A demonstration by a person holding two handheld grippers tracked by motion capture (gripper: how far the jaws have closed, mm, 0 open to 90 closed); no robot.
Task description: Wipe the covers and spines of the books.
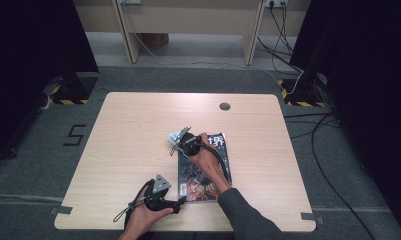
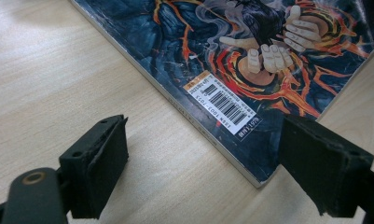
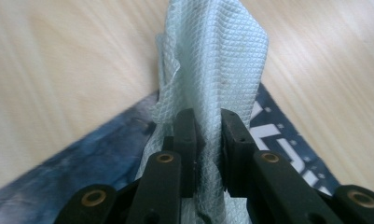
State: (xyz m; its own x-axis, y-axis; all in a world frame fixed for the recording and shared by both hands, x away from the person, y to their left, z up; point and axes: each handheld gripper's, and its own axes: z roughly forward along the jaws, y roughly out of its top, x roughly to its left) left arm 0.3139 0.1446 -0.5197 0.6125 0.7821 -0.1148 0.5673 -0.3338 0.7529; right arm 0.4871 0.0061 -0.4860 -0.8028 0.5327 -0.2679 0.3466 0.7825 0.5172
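A comic magazine (image 1: 199,186) with a dark blue and orange cover lies flat on the wooden table (image 1: 138,125), right of centre. My right gripper (image 1: 180,143) is over the magazine's far left corner, shut on a pale quilted wipe (image 1: 173,137). In the right gripper view the wipe (image 3: 212,60) stands pinched between the jaws of that gripper (image 3: 208,135) above the magazine corner (image 3: 91,158). My left gripper (image 1: 180,202) rests by the magazine's near left corner. Its own view shows it (image 2: 203,163) open, the barcoded corner of the magazine (image 2: 250,56) lying between the pads (image 2: 100,158) untouched.
A round cable hole (image 1: 224,106) sits near the table's far edge. Beyond the table stand wooden desk legs (image 1: 130,40), and cables (image 1: 298,65) trail across the floor at the right. Bare tabletop stretches to the left of the magazine.
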